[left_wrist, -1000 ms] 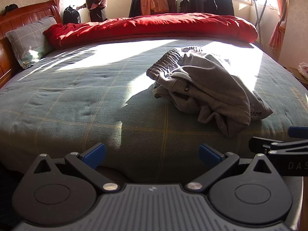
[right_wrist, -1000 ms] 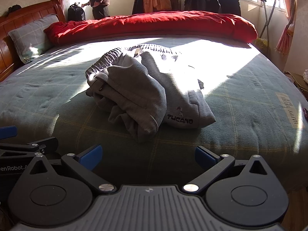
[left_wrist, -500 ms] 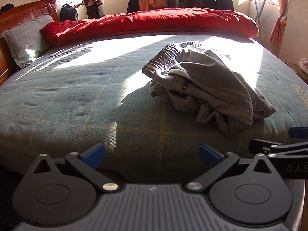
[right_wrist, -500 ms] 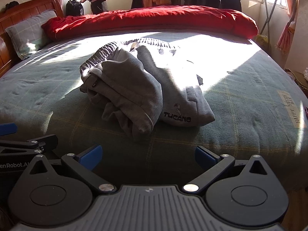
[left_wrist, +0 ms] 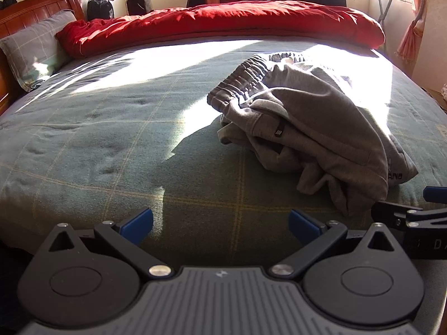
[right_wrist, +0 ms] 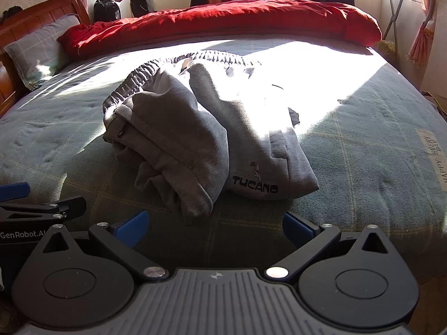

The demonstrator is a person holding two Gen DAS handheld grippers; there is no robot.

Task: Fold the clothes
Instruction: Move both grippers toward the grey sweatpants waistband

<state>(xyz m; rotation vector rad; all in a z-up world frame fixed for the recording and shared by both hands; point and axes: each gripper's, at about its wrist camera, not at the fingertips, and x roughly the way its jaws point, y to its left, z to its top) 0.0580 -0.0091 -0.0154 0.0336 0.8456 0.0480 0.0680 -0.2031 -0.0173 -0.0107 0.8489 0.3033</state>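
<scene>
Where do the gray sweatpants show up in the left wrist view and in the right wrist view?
Left wrist: gray sweatpants lie right of centre on the bed.
Right wrist: gray sweatpants lie centre-left, TUCANO print facing the camera.
Shared landmark: the red duvet across the far side of the bed.

Heavy grey fleece sweatpants (right_wrist: pixel 201 128), matt and soft-napped, at 12 o'clock on a green plaid woven bedcover (right_wrist: pixel 363 167); glossy red-brown wooden headboard (left_wrist: pixel 30 8) at 10 o'clock; red quilt (left_wrist: pixel 223 25), possibly cotton.
</scene>
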